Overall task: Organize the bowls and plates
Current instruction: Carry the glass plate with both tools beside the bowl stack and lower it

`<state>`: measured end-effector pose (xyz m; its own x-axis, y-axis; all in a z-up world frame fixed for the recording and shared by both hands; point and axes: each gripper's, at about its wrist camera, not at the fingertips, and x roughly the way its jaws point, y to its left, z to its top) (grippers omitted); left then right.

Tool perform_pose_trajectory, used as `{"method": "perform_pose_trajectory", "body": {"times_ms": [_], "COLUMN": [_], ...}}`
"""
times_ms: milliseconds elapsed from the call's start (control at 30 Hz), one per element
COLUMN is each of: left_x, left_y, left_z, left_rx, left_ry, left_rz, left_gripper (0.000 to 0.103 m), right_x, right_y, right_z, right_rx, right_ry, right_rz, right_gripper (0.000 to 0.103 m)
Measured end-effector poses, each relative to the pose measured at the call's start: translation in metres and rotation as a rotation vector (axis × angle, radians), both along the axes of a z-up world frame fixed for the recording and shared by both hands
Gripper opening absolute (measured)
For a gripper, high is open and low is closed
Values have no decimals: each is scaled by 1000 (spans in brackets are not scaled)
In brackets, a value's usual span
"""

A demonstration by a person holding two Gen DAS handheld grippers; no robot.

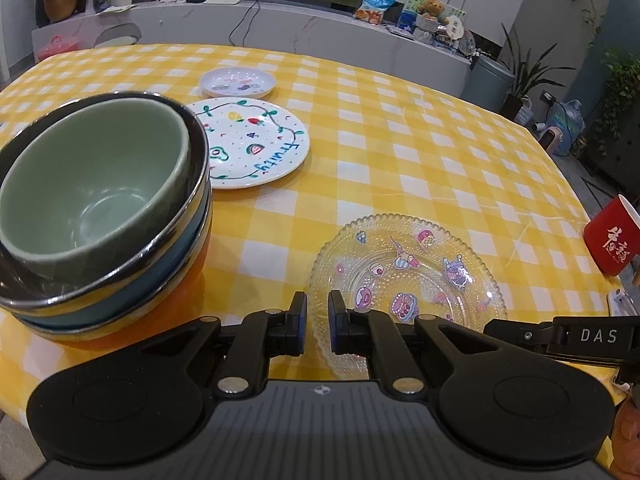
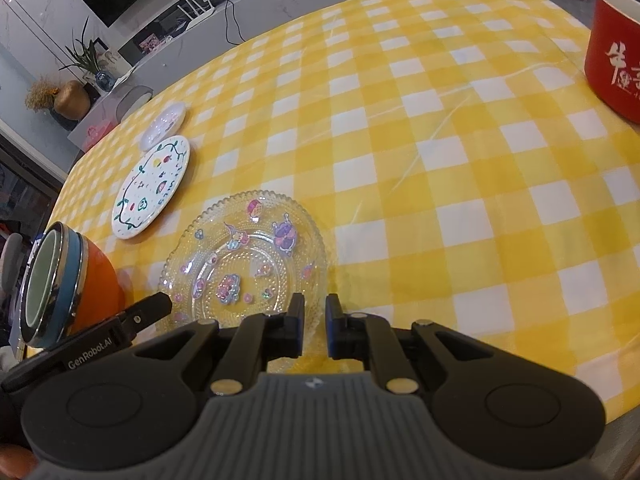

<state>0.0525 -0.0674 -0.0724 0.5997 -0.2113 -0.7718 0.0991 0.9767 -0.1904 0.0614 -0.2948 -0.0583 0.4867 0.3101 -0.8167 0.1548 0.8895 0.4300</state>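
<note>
left gripper (image 1: pixel 317 322) is nearest the lens in its view: jaws nearly together with a thin gap, nothing between the pads. right gripper (image 2: pixel 315 326) is the same, narrow gap, empty, pads not pressing on anything.

left to right from the left tongs: nested bowl stack (image 1: pixel 100 208) sits just off to the left and slightly ahead, green bowl innermost, then a chrome-rimmed one, blue and orange below. fruit plate (image 1: pixel 252 144) is ahead-left beyond the stack, small white dish (image 1: pixel 238 82) farther ahead of that. glass plate (image 1: pixel 404 276) lies just ahead-right, its near rim under the right-hand finger.

from the right tongs: the glass plate (image 2: pixel 244 256) is just ahead-left, near rim passing under the left-hand finger. red cup (image 2: pixel 614 52) is well off to the right and ahead.

key relation: the glass plate lies between the two grippers, both touching-close to its near rim. plate is round, no long axis. my guess is the right hand is marginally better lined up.

hidden: near rim of the glass plate is covered by both gripper bodies, so rim contact can't be confirmed. bowl count in the stack is unclear. red cup is cut off at the frame edge in both views.
</note>
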Motion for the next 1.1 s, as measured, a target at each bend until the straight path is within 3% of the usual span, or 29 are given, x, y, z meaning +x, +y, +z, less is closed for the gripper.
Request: {"method": "perform_pose_trajectory", "body": {"times_ms": [333, 667, 1100], "left_x": [-3, -8, -11], "left_y": [-5, -4, -6], "left_z": [-1, 3, 5], "left_rx": [38, 49, 113], "left_ry": [-5, 26, -5], "left_rz": [-27, -46, -35], "left_gripper": [15, 14, 12], "right_x": [1, -2, -2], "right_y": [-2, -2, 4], "right_z": [-1, 1, 0], "right_rx": [-9, -3, 9], "right_ry": [-22, 18, 12], "right_rz": [2, 7, 35], "right_gripper": [10, 10, 12]}}
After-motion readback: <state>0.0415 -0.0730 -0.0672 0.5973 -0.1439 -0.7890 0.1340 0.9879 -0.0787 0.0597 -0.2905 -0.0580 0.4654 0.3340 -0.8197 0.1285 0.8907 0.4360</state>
